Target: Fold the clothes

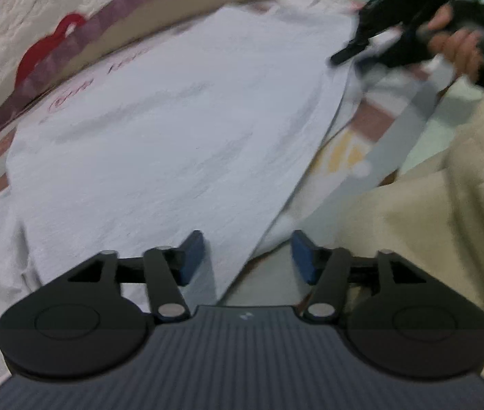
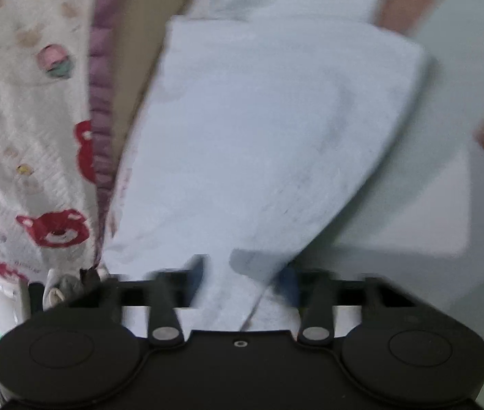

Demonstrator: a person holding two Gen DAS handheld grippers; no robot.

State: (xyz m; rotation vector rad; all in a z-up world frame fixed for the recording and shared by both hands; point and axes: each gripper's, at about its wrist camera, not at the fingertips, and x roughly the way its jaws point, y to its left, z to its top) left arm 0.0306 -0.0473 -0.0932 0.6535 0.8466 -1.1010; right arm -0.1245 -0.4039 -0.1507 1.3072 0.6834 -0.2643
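Left hand-held gripper [image 1: 248, 258]: I see jaws apart, empty, over the white garment [image 1: 160, 130].
Right hand-held gripper [image 2: 242, 278]: I read it clamped on the garment's hem.
Risk: I judge a one-sided pull could skew the fold across the bed [image 1: 375, 123].

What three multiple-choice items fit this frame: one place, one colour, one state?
1. The white garment lies: A) on the patterned quilt B) in a basket C) on a hanger.
2. The left gripper has pads coloured: A) red B) blue C) yellow.
3. The left gripper is: A) shut on the garment B) open, gripping nothing C) shut, empty.
Key: 1 A, it is spread flat over the quilt; 2 B, both pads show blue; 3 B, a wide gap stands between the pads.
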